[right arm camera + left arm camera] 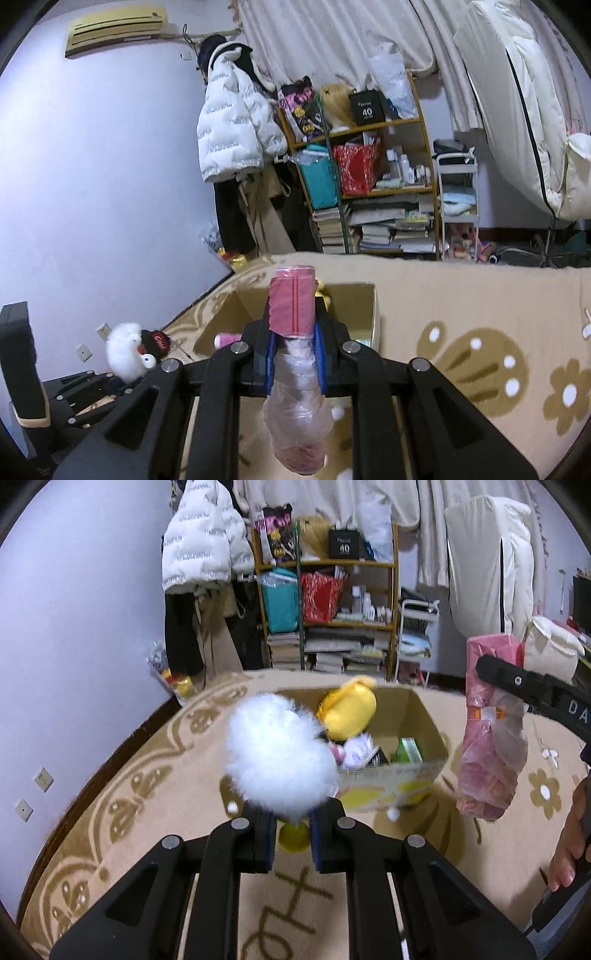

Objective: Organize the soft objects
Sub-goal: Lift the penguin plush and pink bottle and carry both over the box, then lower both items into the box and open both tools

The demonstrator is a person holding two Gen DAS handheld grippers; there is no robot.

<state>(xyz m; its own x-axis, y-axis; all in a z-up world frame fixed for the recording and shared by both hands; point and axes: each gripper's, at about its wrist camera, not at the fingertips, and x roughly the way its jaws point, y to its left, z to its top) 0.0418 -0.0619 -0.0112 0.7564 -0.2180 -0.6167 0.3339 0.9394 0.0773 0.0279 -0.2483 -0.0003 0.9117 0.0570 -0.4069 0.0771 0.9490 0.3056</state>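
Observation:
My left gripper (291, 834) is shut on a fluffy white plush toy (277, 753) with a yellow foot; the toy is held up in the air in front of an open cardboard box (417, 771). In the right wrist view the same white plush toy (123, 349) shows at the far left, with a black cap and a red beak. My right gripper (293, 354) is shut on a pink soft item in a clear plastic bag (293, 306), which hangs to the right of the cardboard box (365, 306) in the left wrist view. The pink bagged item (491, 731) dangles above the rug.
Inside the box lie a yellow plush (349, 712), a pale purple item (356, 751) and a green packet (408, 751). It rests on a beige patterned rug (147, 794). Behind stand a cluttered wooden shelf (328, 613), hanging coats (207, 542) and a white trolley (458, 206). A hand (570, 845) shows at right.

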